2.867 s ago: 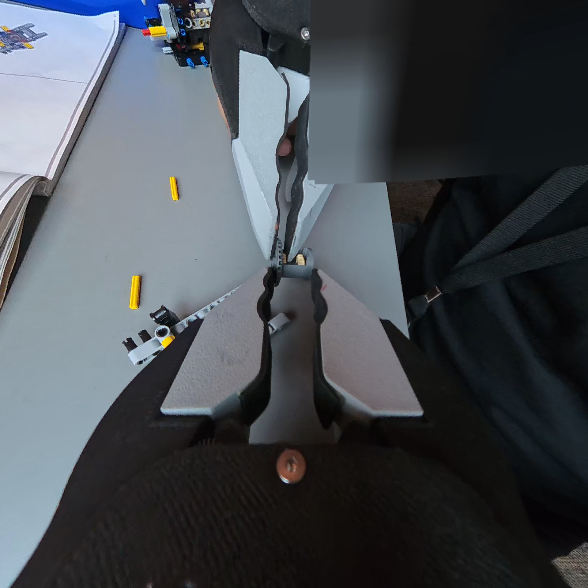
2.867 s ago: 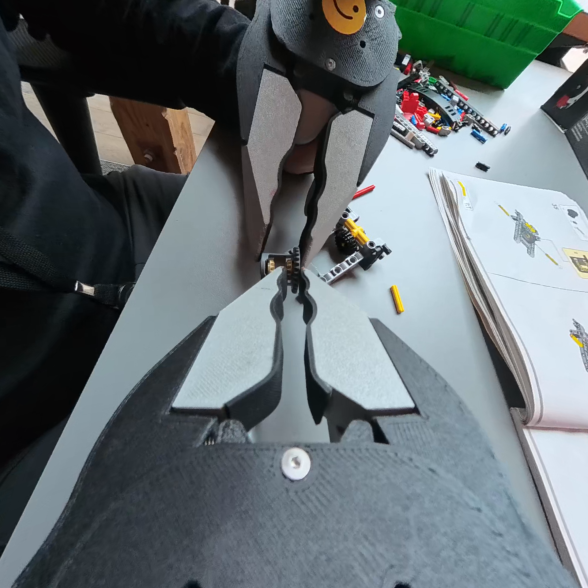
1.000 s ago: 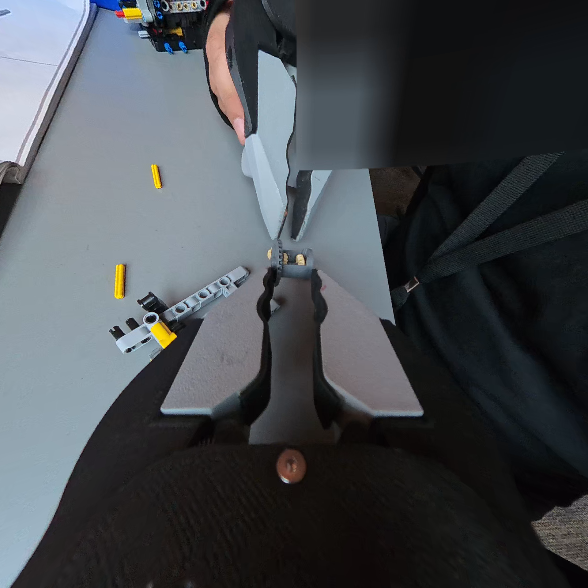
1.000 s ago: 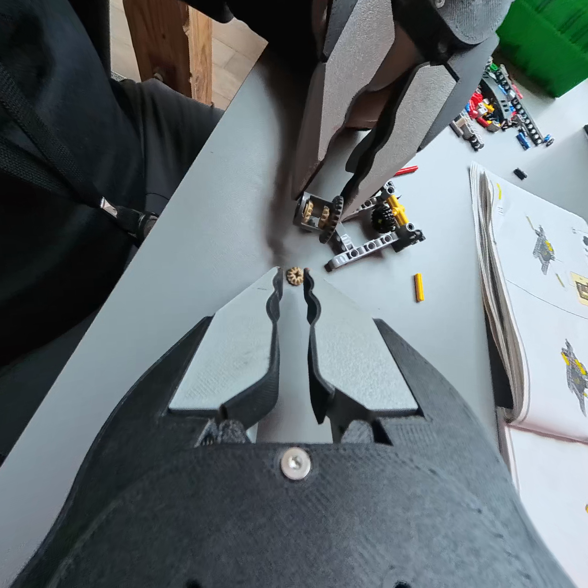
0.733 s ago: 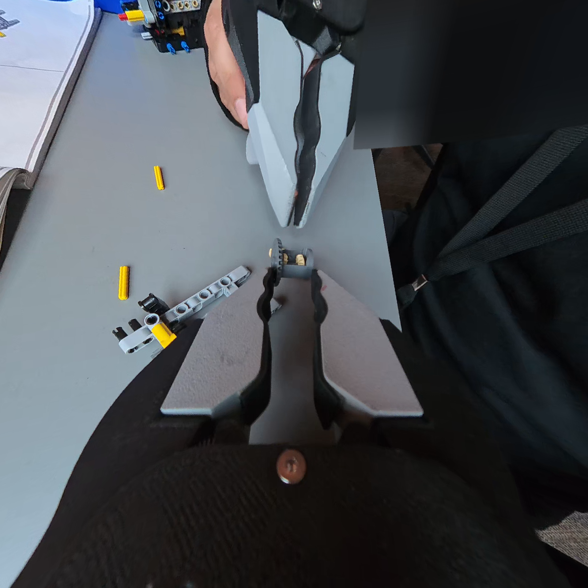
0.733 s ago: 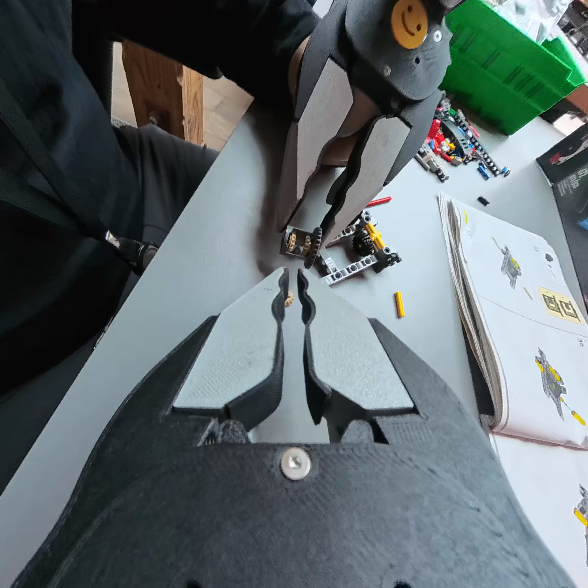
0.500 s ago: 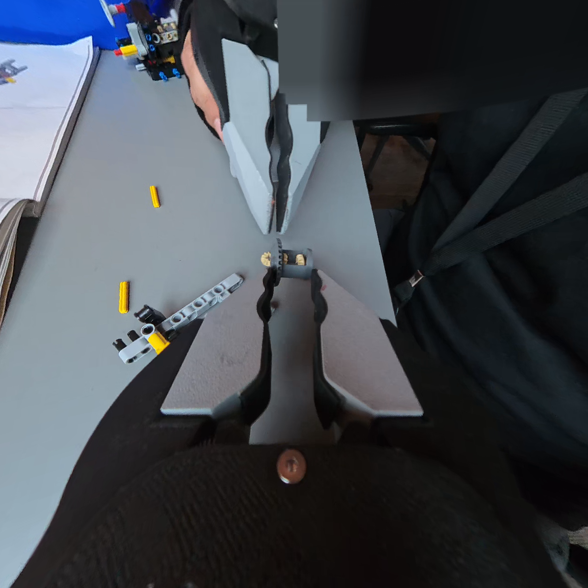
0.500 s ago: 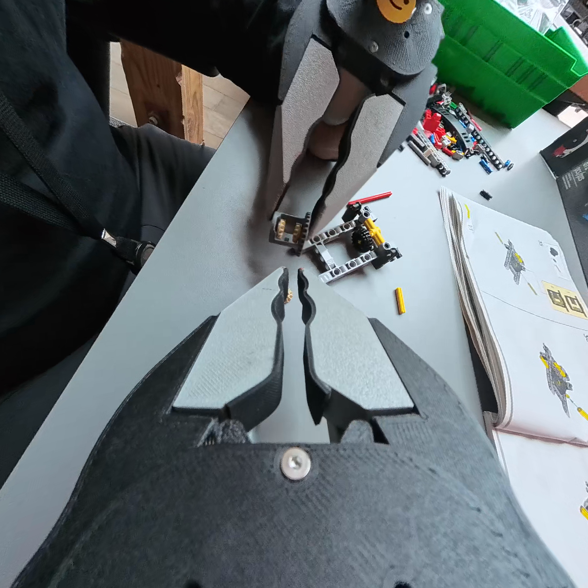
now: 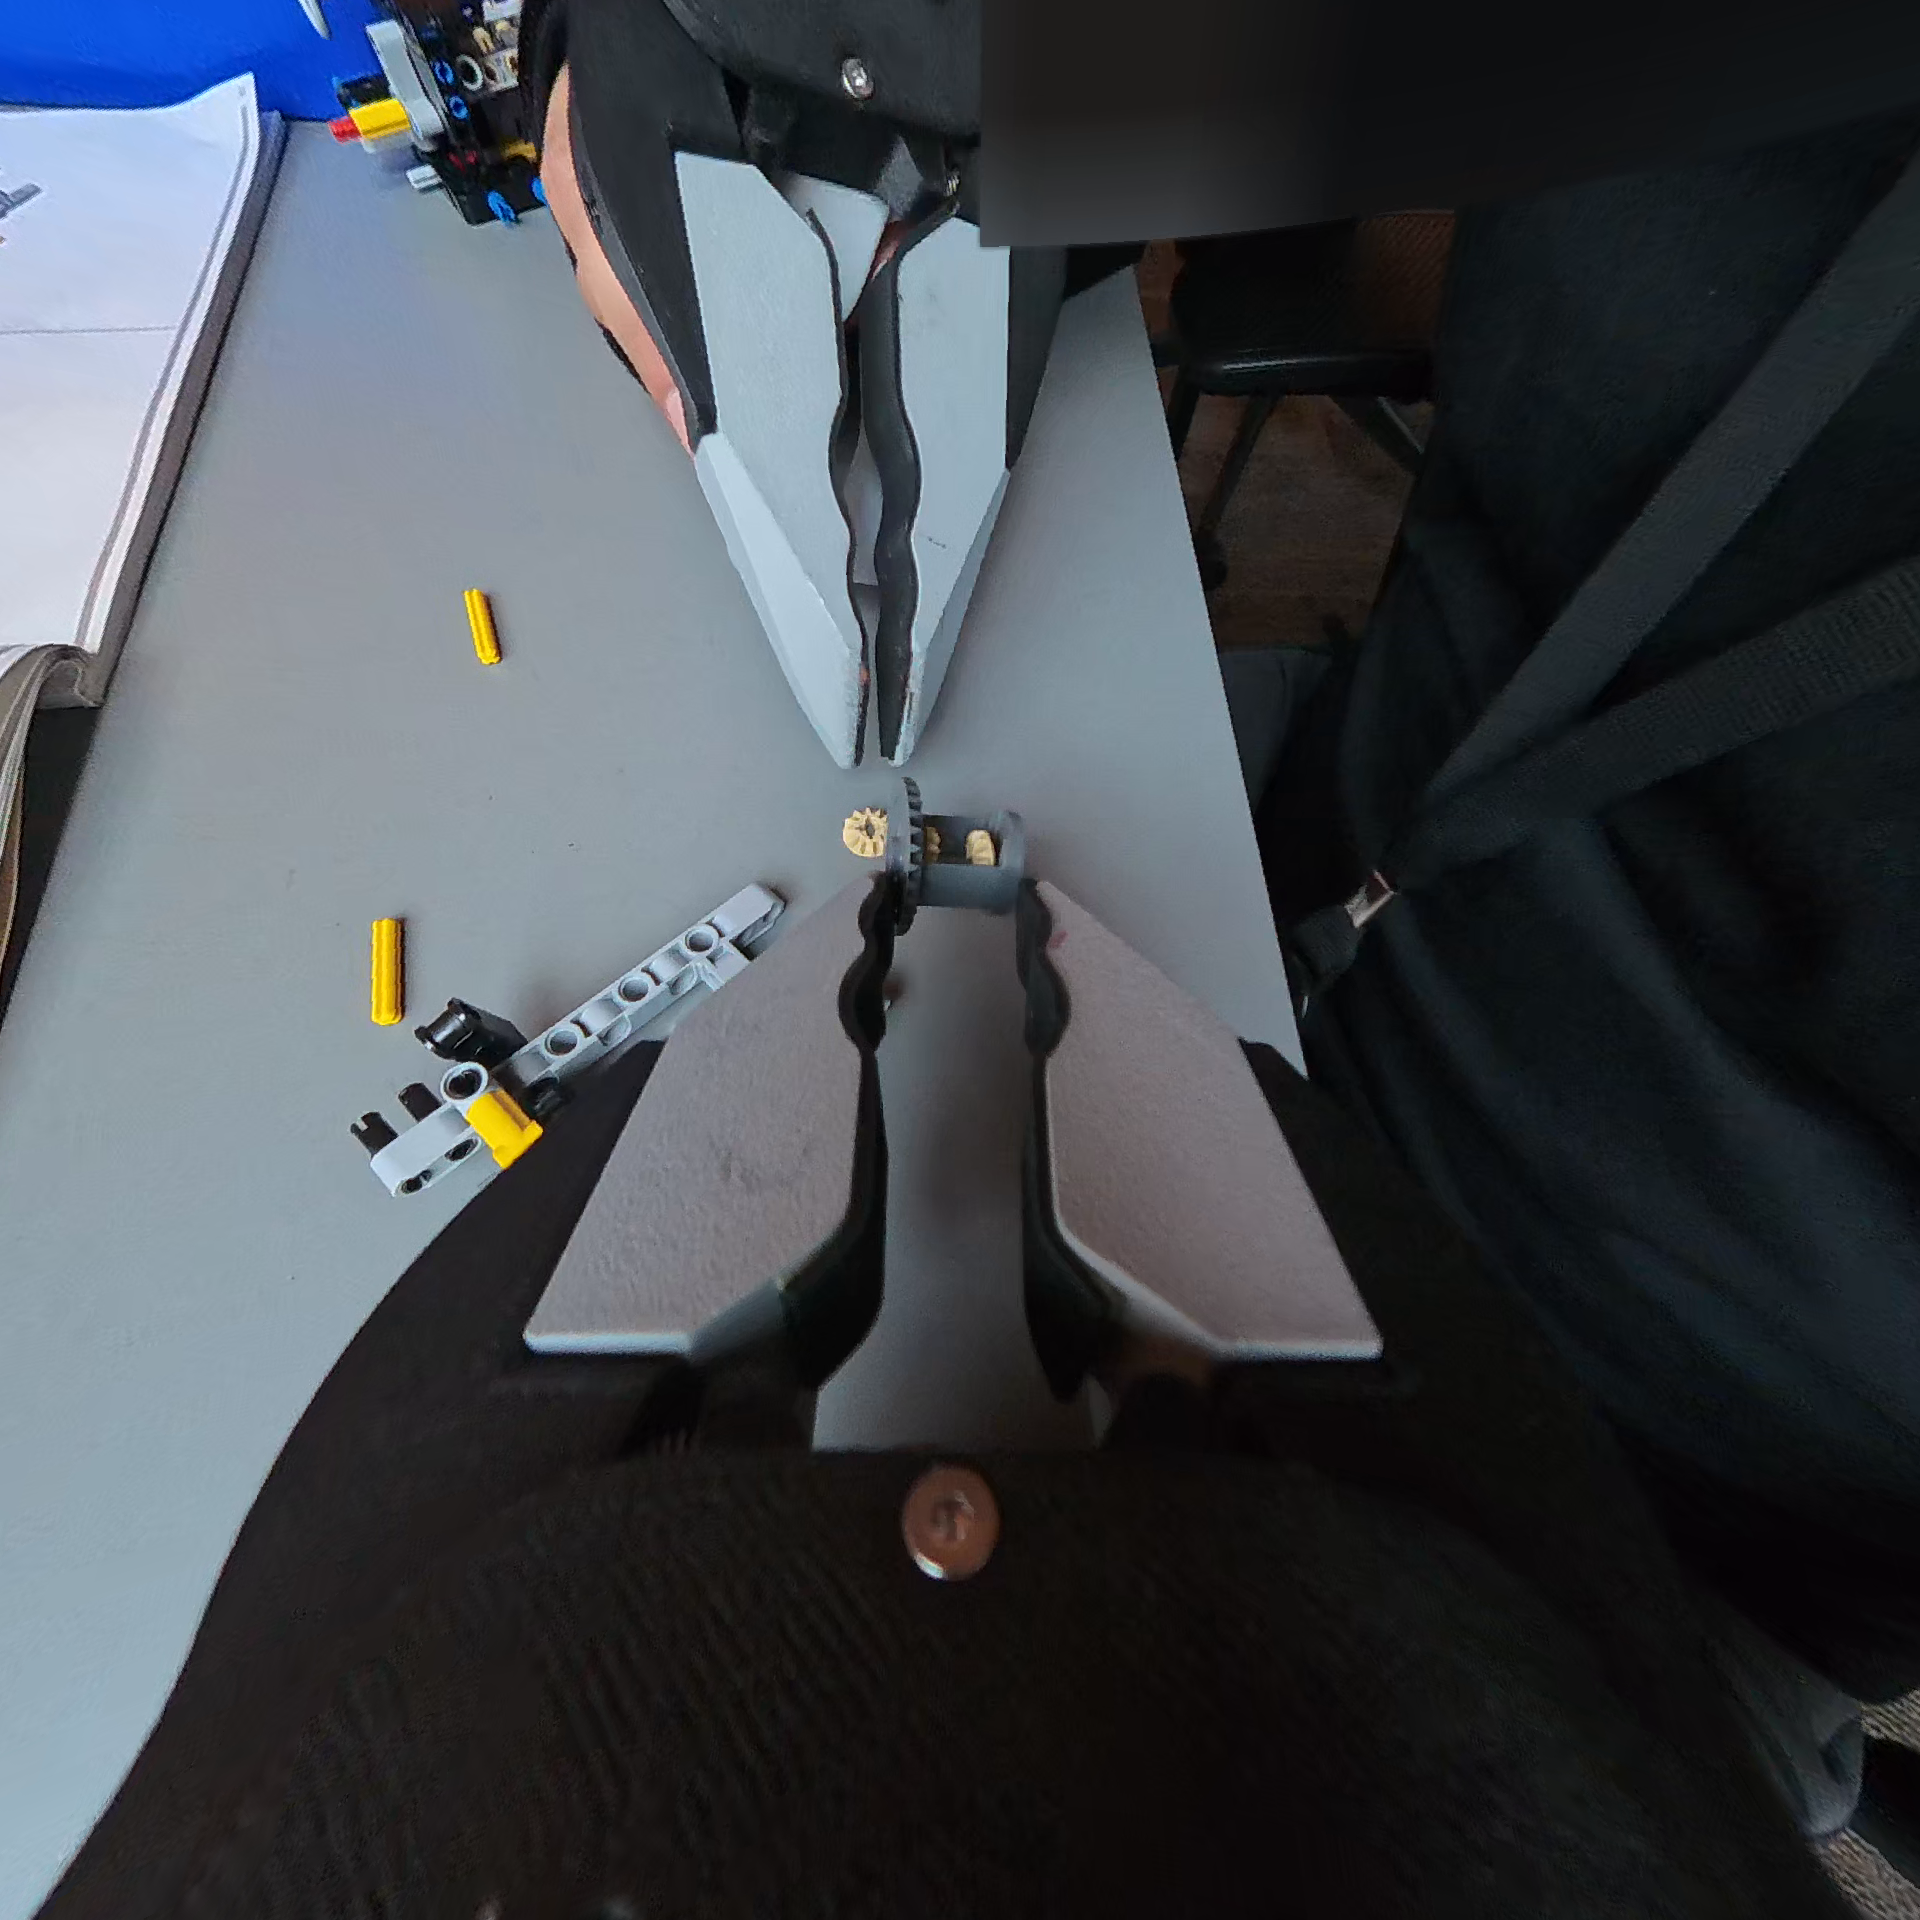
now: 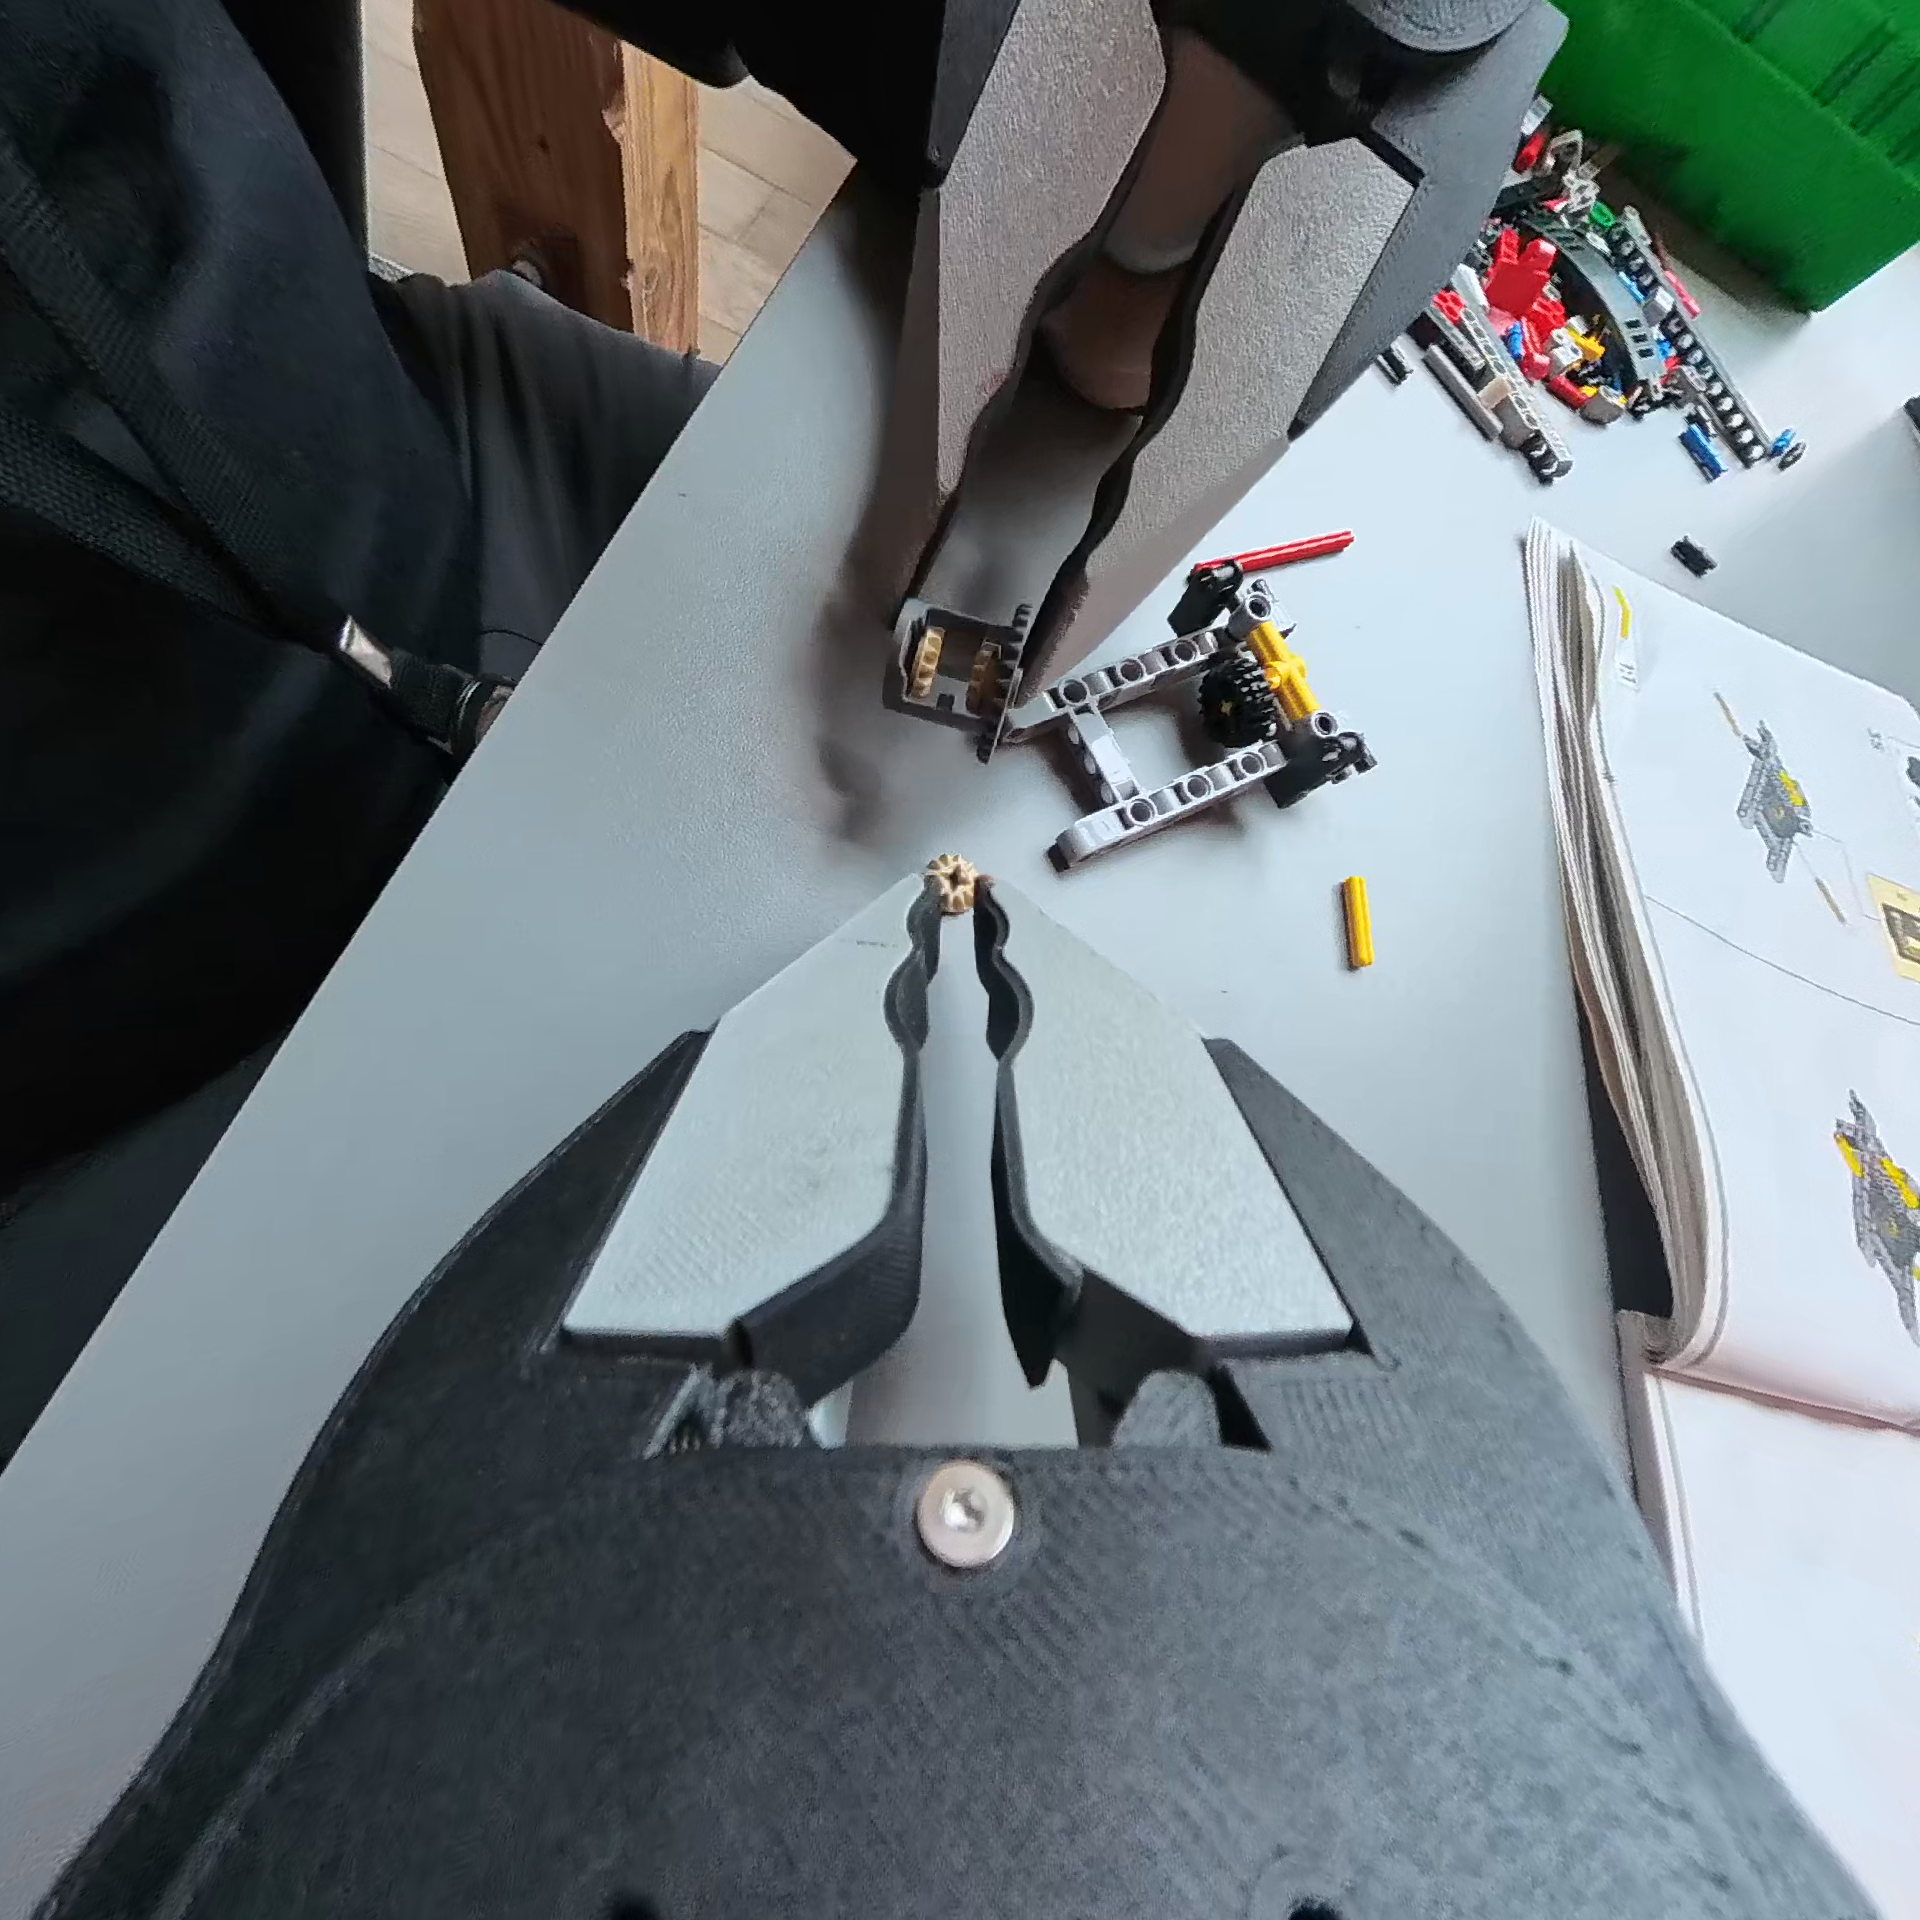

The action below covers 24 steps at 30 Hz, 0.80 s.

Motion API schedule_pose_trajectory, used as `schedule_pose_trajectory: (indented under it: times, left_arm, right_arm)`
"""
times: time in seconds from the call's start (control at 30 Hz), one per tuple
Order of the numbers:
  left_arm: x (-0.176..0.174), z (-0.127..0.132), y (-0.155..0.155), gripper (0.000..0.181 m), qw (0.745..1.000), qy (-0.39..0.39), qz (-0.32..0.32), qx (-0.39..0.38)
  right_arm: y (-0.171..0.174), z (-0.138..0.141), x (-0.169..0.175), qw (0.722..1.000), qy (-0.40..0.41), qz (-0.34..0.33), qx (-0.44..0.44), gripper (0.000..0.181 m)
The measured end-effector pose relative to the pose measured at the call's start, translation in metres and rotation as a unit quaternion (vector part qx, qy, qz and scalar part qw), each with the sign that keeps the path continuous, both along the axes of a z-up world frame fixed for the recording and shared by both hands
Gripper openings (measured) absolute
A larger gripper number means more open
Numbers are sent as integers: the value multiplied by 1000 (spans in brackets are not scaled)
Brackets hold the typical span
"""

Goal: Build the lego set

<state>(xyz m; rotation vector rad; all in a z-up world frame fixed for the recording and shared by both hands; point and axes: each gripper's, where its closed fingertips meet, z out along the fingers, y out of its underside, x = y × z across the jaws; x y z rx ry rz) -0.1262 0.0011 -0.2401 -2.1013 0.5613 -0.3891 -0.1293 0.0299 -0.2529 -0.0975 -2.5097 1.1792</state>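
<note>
My left gripper (image 9: 951, 899) is shut on a grey housing (image 9: 961, 888) with a black gear ring and tan gears inside, and holds it low over the grey table. It also shows in the right wrist view (image 10: 951, 670). A small loose tan gear (image 10: 951, 881) sits right at the tips of my right gripper (image 10: 954, 906). In the left wrist view the gear (image 9: 864, 831) is just past the right gripper's tips (image 9: 873, 753) and beside the housing. The right fingers stand a narrow slit apart. I cannot tell whether they pinch the gear.
A grey beam frame with a yellow axle and black gear (image 10: 1174, 727) lies close by. Short yellow axles (image 9: 482, 625) (image 9: 385, 971), a red axle (image 10: 1278, 551) and an open instruction booklet (image 10: 1745, 935) lie around it. Loose parts (image 10: 1579, 332) and a green bin (image 10: 1745, 135) stand beyond. The table edge (image 9: 1195, 623) and a person's lap are near. Spacing between my two grippers at the tips: around 4 cm.
The right gripper drew back from the housing, and the tan gear came to lie at its tips. The right fingers narrowed. The left gripper kept its hold on the housing.
</note>
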Motion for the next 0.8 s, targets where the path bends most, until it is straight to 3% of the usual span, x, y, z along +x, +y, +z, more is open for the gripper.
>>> schedule_pose_trajectory:
  times: [0.8]
  left_arm:
    - [-3,-1,2,20,1000,-6,11,-7]
  right_arm:
    - [5,-3,-5,1000,-10,-9,5,3]
